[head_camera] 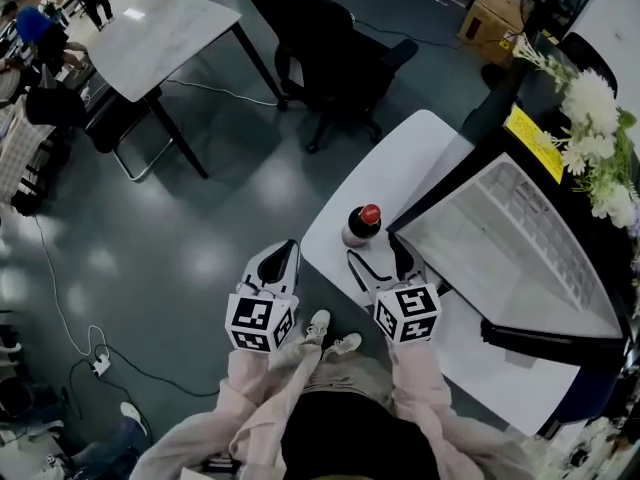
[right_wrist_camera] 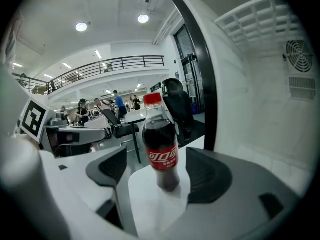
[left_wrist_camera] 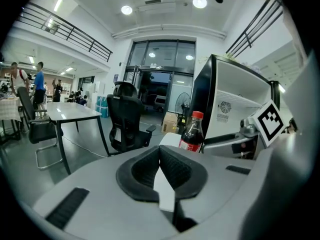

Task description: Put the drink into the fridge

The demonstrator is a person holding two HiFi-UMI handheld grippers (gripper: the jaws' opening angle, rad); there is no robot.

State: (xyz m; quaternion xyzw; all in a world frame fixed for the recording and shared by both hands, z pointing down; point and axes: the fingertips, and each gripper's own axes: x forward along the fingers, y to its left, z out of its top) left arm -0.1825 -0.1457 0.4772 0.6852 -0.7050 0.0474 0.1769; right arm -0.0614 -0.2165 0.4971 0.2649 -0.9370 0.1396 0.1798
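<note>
The place is a large open-plan office hall, shown by its white tables [head_camera: 165, 33], black swivel chairs [head_camera: 340, 53], railed mezzanine [right_wrist_camera: 120, 61] and tall glass entrance doors [left_wrist_camera: 160, 79].

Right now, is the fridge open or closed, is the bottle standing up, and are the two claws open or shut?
Cola bottle: upright on the white table, red cap on, not gripped.
Fridge: open, white inside showing.
Left claw: shut, nothing in it.
Right claw: open, the bottle between its jaws but not touched.
</note>
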